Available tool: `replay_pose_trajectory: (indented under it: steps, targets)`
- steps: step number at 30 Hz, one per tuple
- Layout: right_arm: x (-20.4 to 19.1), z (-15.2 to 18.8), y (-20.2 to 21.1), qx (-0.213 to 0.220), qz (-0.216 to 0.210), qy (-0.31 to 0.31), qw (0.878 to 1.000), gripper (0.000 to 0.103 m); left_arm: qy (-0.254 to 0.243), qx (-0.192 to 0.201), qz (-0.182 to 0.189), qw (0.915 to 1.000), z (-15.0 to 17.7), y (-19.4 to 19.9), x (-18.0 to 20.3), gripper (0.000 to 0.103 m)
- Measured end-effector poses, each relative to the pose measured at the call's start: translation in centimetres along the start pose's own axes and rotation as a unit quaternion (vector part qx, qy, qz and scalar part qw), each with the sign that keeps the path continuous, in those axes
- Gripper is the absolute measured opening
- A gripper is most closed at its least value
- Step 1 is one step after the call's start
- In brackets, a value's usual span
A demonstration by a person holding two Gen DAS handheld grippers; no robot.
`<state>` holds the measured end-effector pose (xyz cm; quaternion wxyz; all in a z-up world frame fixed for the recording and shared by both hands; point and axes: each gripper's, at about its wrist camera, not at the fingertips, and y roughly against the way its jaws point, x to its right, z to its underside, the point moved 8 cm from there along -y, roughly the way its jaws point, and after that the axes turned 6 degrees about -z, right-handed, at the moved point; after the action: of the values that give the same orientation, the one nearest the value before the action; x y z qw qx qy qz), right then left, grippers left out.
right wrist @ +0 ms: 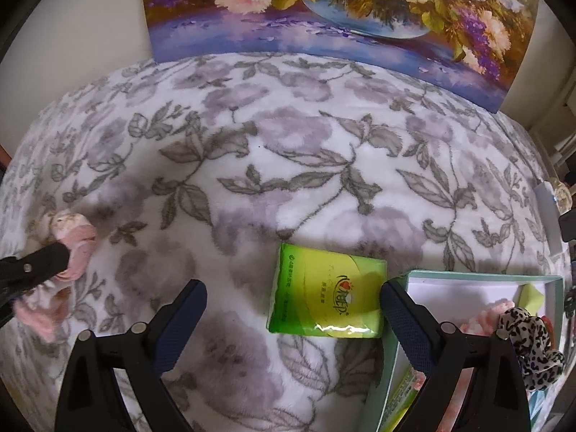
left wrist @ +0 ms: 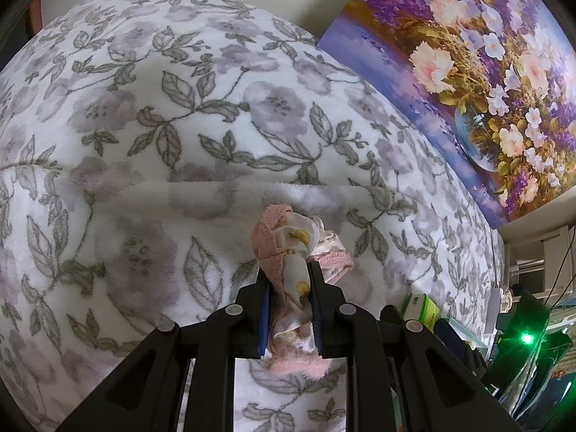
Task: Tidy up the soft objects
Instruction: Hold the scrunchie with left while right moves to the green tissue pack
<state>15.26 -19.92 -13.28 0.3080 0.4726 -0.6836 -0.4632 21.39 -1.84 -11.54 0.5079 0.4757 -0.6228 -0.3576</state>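
Observation:
My left gripper (left wrist: pixel 289 270) is shut on a bundle of pink lace and white printed cloth (left wrist: pixel 288 241), held just above the floral blanket (left wrist: pixel 144 126). The same cloth bundle (right wrist: pixel 72 237) and the left gripper's black finger show at the far left of the right wrist view. My right gripper (right wrist: pixel 293 297) is open and empty, low over the blanket (right wrist: pixel 252 165). A green tissue pack (right wrist: pixel 325 293) lies on the blanket between its fingertips, close to the right one.
A pale green open box (right wrist: pixel 478 274) sits at the right, holding a leopard-print soft item (right wrist: pixel 532 345), a pink soft item (right wrist: pixel 493 315) and a green pack. A flower painting (right wrist: pixel 342 10) leans at the blanket's far edge. Shelves and cables (left wrist: pixel 540 288) stand at the right.

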Motion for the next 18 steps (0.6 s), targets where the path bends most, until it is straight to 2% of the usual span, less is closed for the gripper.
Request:
replay_pose_trajectory:
  steps: [5, 15, 18]
  targets:
    - [-0.2, -0.1, -0.2, 0.004, -0.003, 0.004, 1.000, 0.099, 0.001, 0.000, 0.000, 1.0000, 0.0, 0.0, 0.0, 0.020]
    - [-3.0, -0.5, 1.3, 0.017, -0.097, 0.004, 0.995, 0.096, -0.003, -0.001, -0.003, 1.0000, 0.0, -0.1, 0.1, 0.020]
    - [-2.9, -0.8, 1.6, 0.025, -0.087, 0.005, 0.996, 0.095, -0.003, -0.001, -0.003, 1.0000, 0.0, -0.1, 0.0, 0.020]
